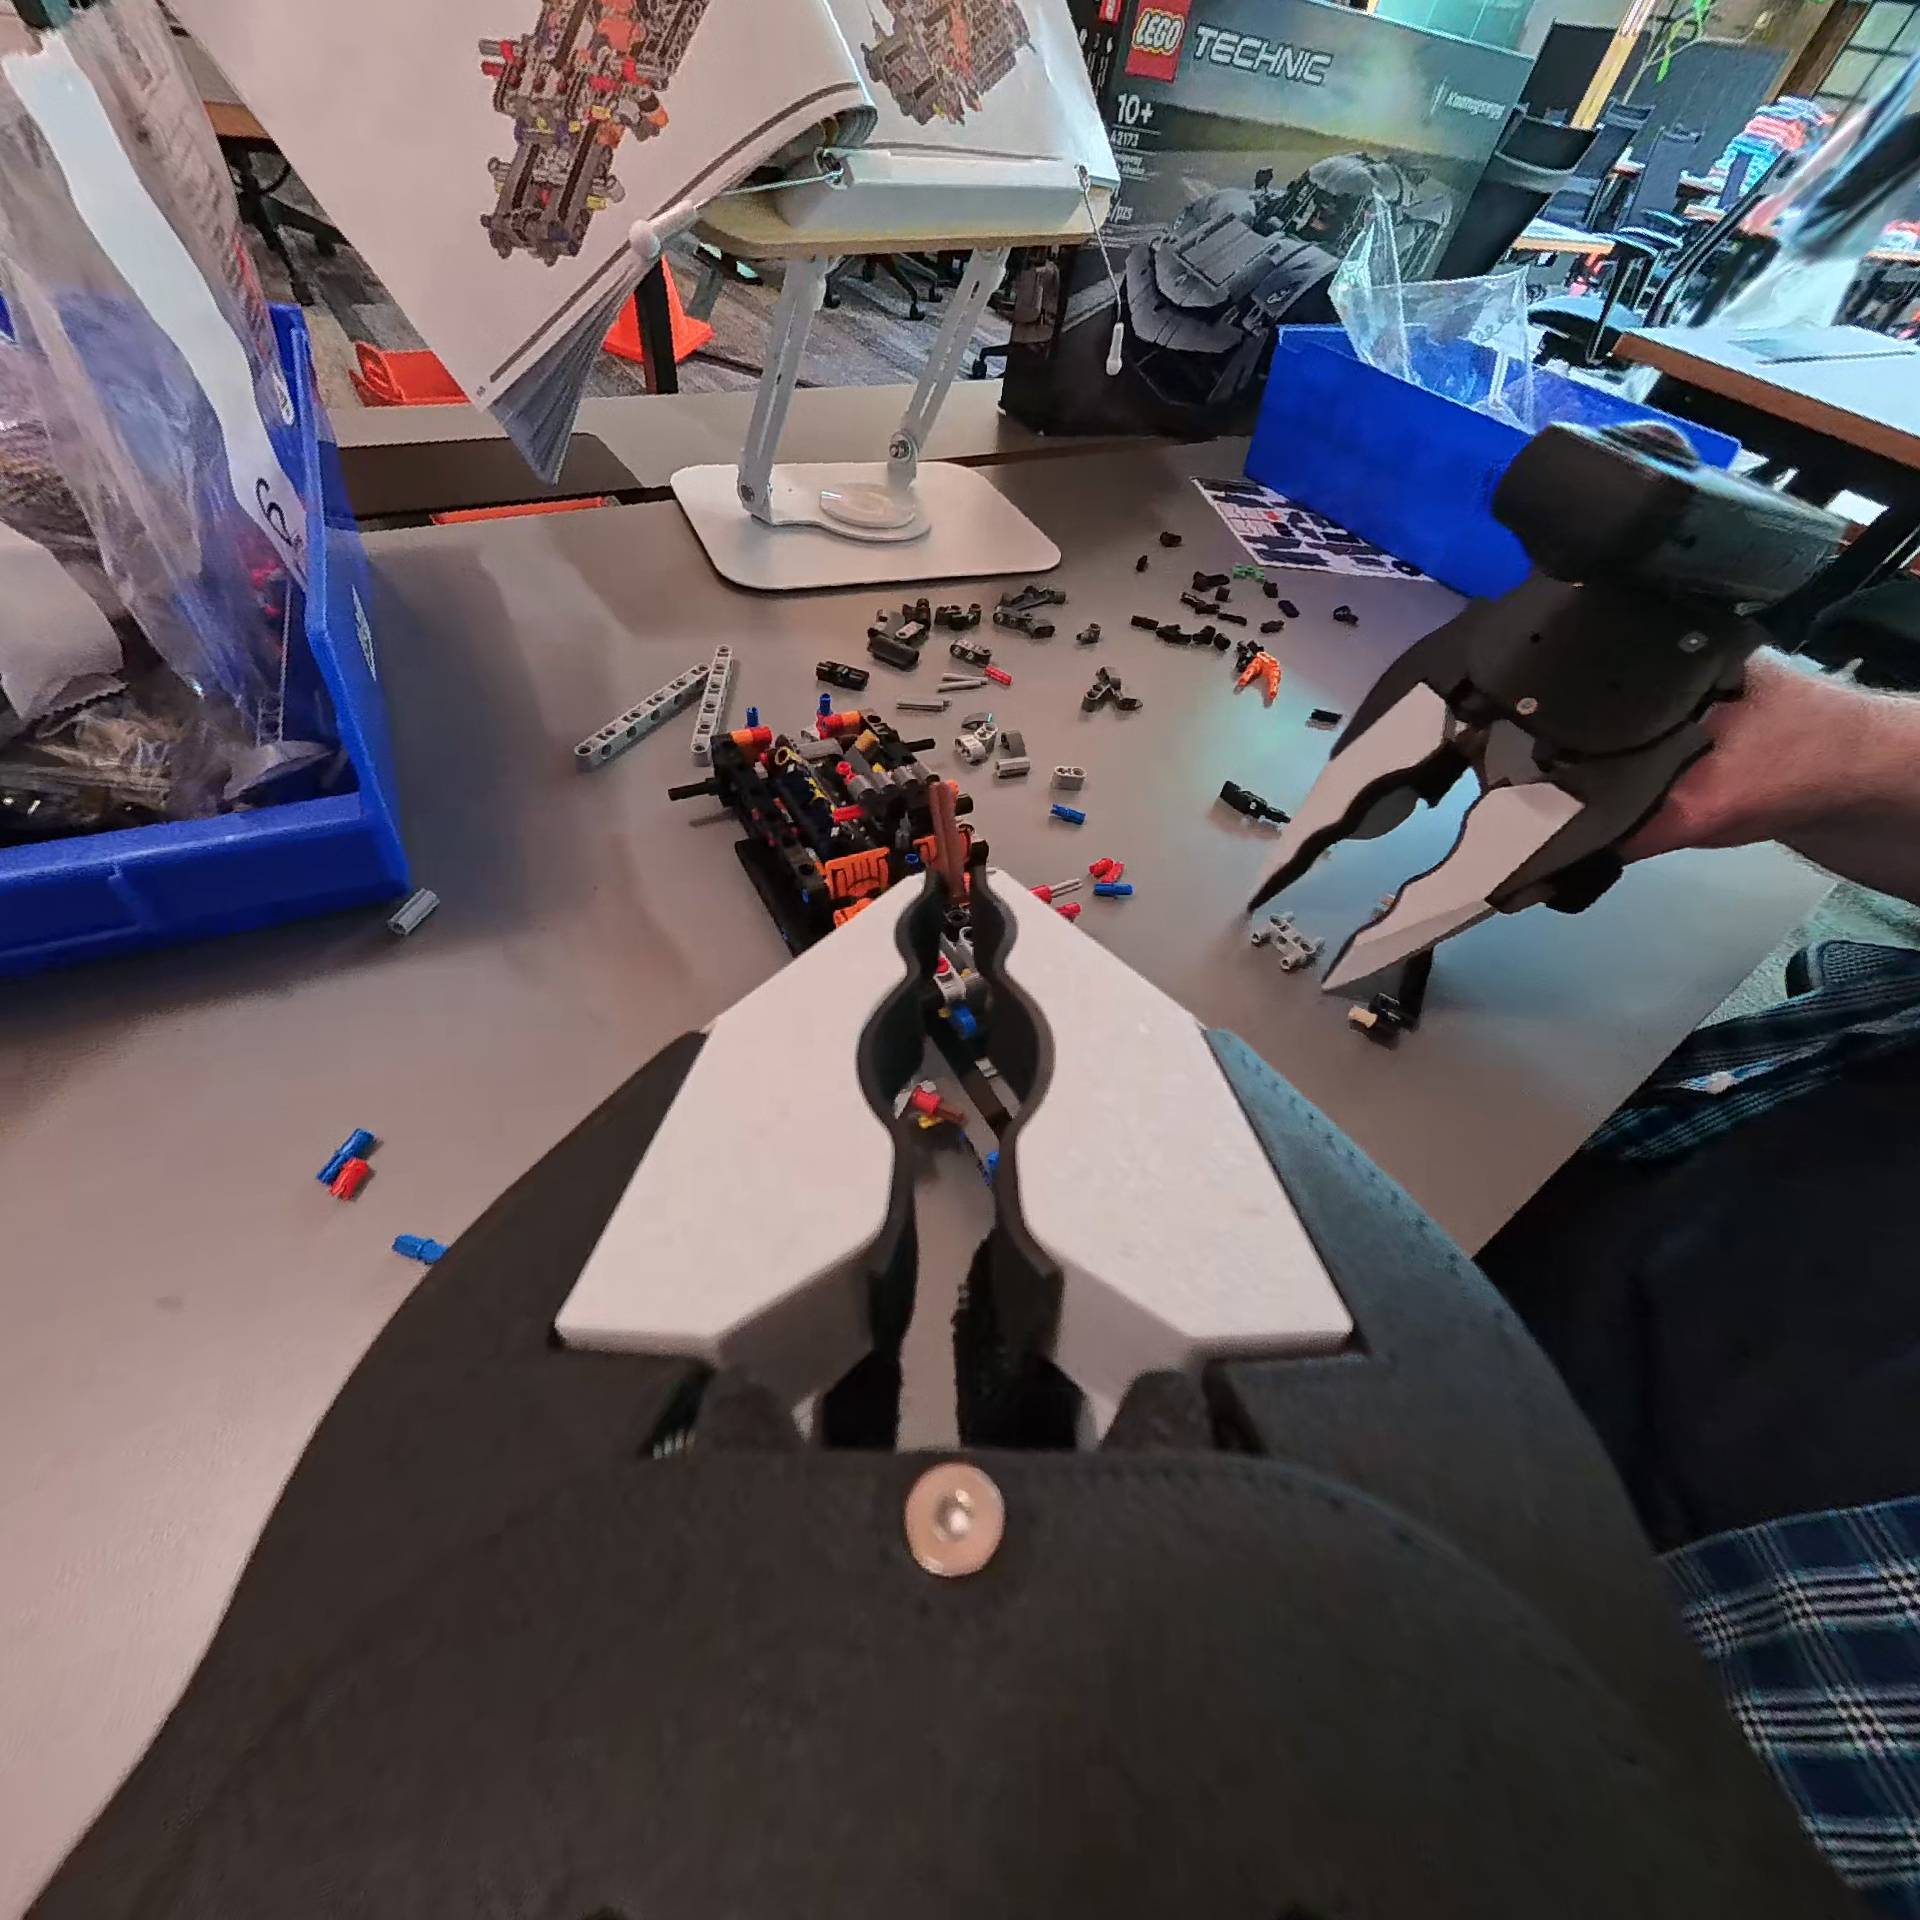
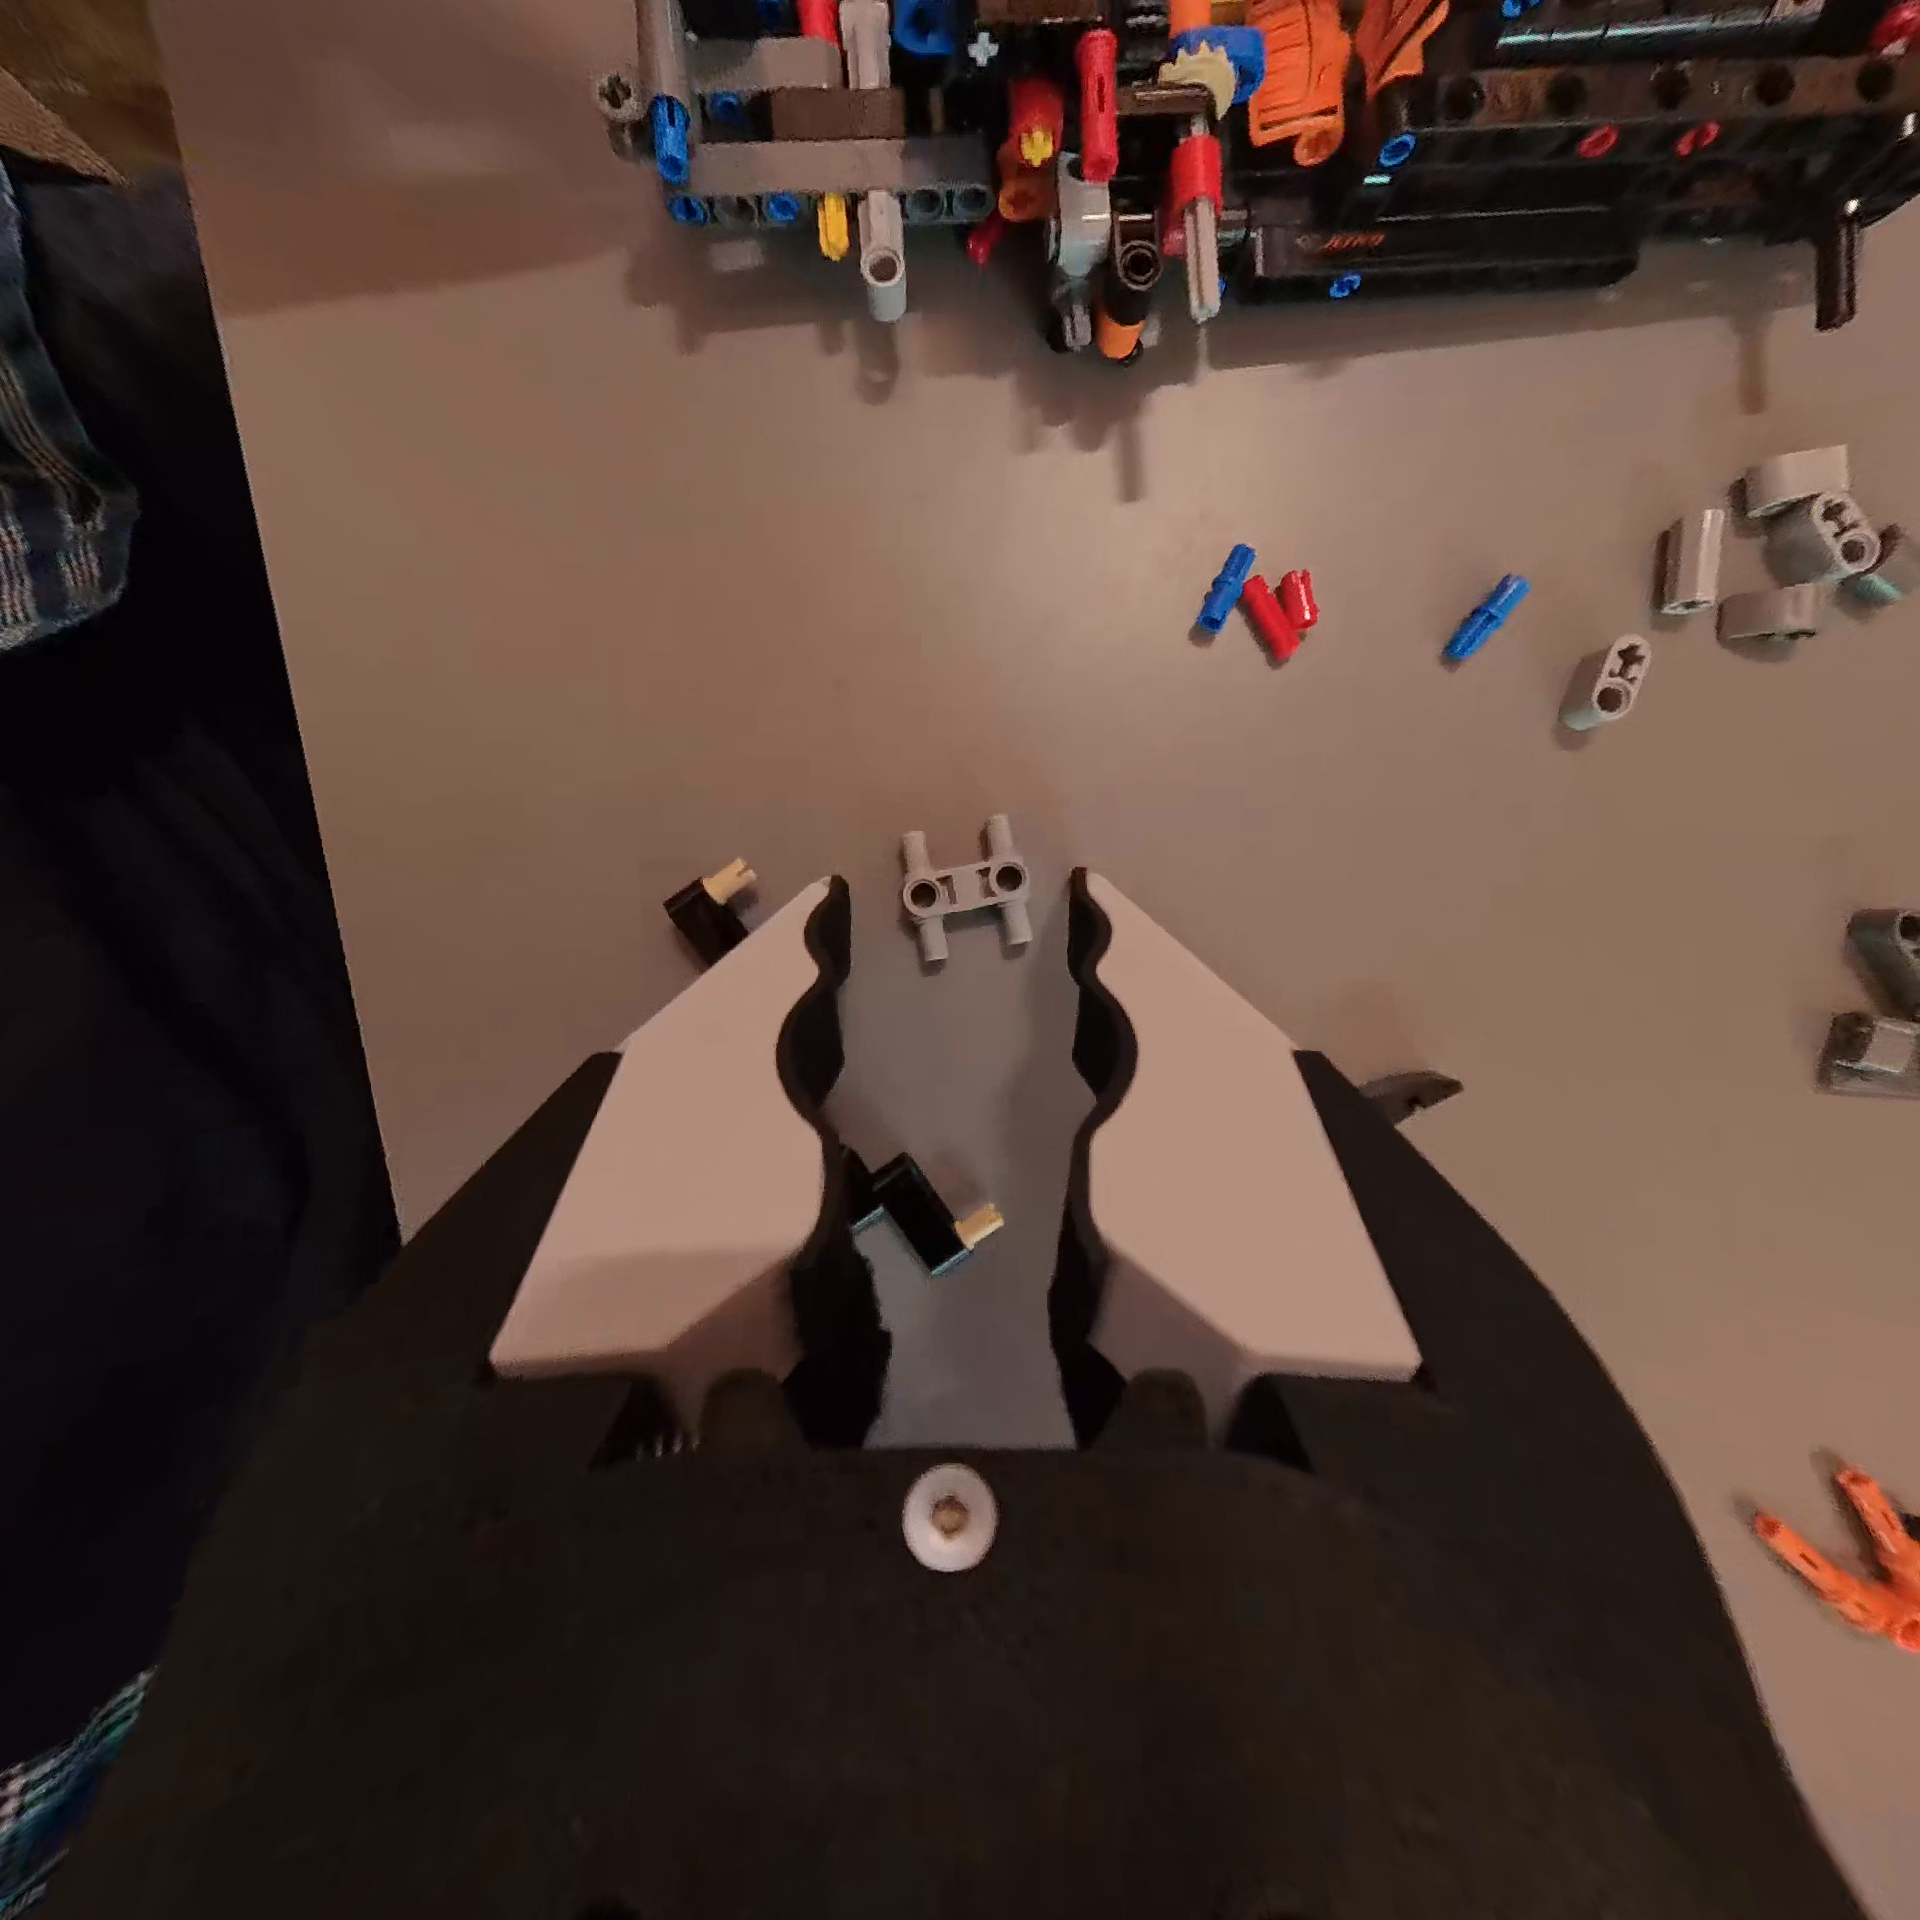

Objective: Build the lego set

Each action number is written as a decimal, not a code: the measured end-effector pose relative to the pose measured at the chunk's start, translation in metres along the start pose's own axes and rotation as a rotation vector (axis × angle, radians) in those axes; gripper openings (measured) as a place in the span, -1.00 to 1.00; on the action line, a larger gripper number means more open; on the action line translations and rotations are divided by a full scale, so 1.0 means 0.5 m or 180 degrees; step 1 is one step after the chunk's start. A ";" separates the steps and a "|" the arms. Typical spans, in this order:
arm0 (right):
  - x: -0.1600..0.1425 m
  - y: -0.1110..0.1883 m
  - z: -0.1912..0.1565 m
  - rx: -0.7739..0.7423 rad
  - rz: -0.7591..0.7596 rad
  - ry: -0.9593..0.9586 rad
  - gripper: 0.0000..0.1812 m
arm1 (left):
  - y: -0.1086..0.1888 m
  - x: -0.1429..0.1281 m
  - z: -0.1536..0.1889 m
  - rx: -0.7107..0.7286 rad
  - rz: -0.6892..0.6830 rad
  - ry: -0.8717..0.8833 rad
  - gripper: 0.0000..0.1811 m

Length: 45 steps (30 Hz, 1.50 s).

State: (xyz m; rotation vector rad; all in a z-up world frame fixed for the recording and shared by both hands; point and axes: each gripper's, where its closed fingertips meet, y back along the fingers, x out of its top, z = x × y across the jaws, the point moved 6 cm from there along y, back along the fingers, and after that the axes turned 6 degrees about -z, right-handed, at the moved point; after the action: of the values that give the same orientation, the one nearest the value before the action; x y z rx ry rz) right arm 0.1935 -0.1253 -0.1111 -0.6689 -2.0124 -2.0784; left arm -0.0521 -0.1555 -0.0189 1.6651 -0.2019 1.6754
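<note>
Grey tabletop (image 1: 260, 1039) is carrying a half-built chassis (image 1: 821, 800), black with orange, red and blue bits, sitting mid-table just ahead of the left gripper (image 1: 951, 883). Judging by how much is lying loose, the build is partway along and far from finished.

Left gripper: fingers nearly closed, tips pinching a thin brown axle (image 1: 945, 831) that is sticking up over the near end of the chassis. Whether the axle is already seated in the chassis, I cannot tell.

Right gripper (image 2: 956, 883): fingers standing well apart, holding nothing, tips coming down either side of a grey connector (image 2: 966, 888) lying flat on the table. It is looking like the next pick.

Counts, as far as I can see:
- Two blue bins, one on the left (image 1: 353, 831) stuffed with part bags, one on the right (image 1: 1351, 447) with a clear bag in it.
- One manual (image 1: 582, 156) propped open on one white stand (image 1: 862, 520); one set box (image 1: 1299, 208) behind it.
- One sticker sheet (image 1: 1288, 535) by the right bin.
- Two long grey beams (image 1: 665, 701) lying left of the chassis.
- Right wrist view: two black pieces with tan pins, one beside the left finger (image 2: 707, 904), one between the fingers (image 2: 925, 1216); two blue pins and two red pins lying near the connector (image 2: 1257, 603); one orange piece (image 2: 1860, 1569) at the table's edge.
- Small black parts scattered behind the chassis: too many and too small to count.
</note>
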 end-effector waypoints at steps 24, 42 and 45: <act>0.038 -0.008 -0.025 0.0462 0.0281 -0.0131 -0.56 | -0.004 -0.007 0.007 -0.0063 -0.0004 0.0016 -0.96; 0.070 0.008 -0.010 0.0785 -0.0034 0.1383 -0.68 | 0.000 -0.013 0.000 -0.0068 -0.0026 0.0042 -0.95; 0.078 0.008 0.003 0.0965 -0.0049 0.1629 -0.70 | -0.001 -0.015 0.000 -0.0069 -0.0044 0.0043 -0.96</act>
State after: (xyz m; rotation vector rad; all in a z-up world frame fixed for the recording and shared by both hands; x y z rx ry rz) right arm 0.1610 -0.1171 -0.0906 -0.0555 -1.9558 -1.6702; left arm -0.0527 -0.1580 -0.0262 1.6353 -0.2008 1.6681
